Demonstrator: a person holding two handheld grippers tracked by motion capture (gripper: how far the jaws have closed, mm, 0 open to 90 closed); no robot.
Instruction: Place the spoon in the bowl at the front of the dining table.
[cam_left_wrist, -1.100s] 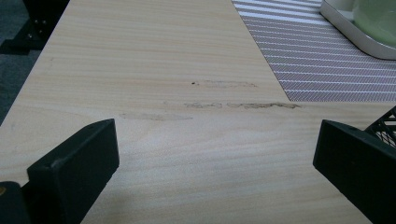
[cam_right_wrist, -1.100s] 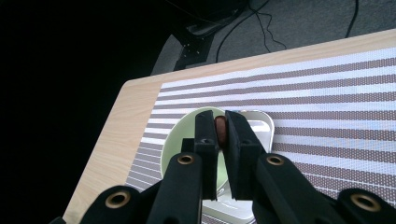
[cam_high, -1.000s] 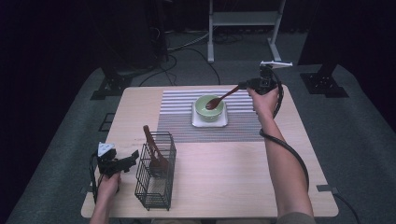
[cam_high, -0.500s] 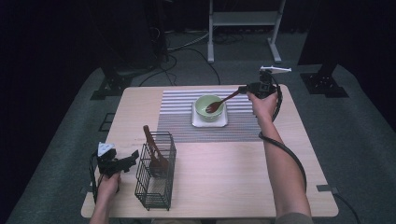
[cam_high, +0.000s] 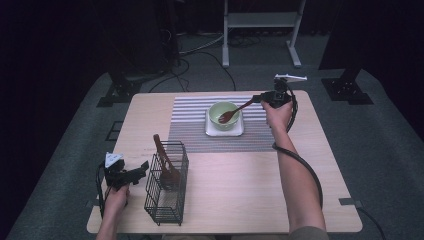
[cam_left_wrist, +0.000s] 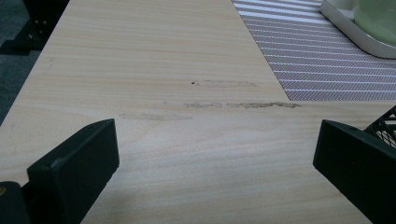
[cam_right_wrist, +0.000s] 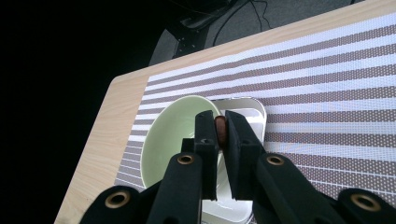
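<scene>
Spoon lowered into the bowl.
The right gripper (cam_high: 263, 98), jaws clenched on the wooden spoon (cam_high: 234, 112), has dipped it into the green bowl (cam_high: 223, 114); left gripper (cam_high: 134, 175) idles released beside the wire basket (cam_high: 167, 186).

- From the high view we see the table (cam_high: 225, 200) evenly and softly lit from above, while the floor towards twelve o'clock falls into near black.
- In the left gripper view our near jaws blur; the wood grain between them stays sharp.
- In the right gripper view the striped mat (cam_right_wrist: 327, 70) glares pale at two o'clock, and darkness swallows nine to eleven.
</scene>
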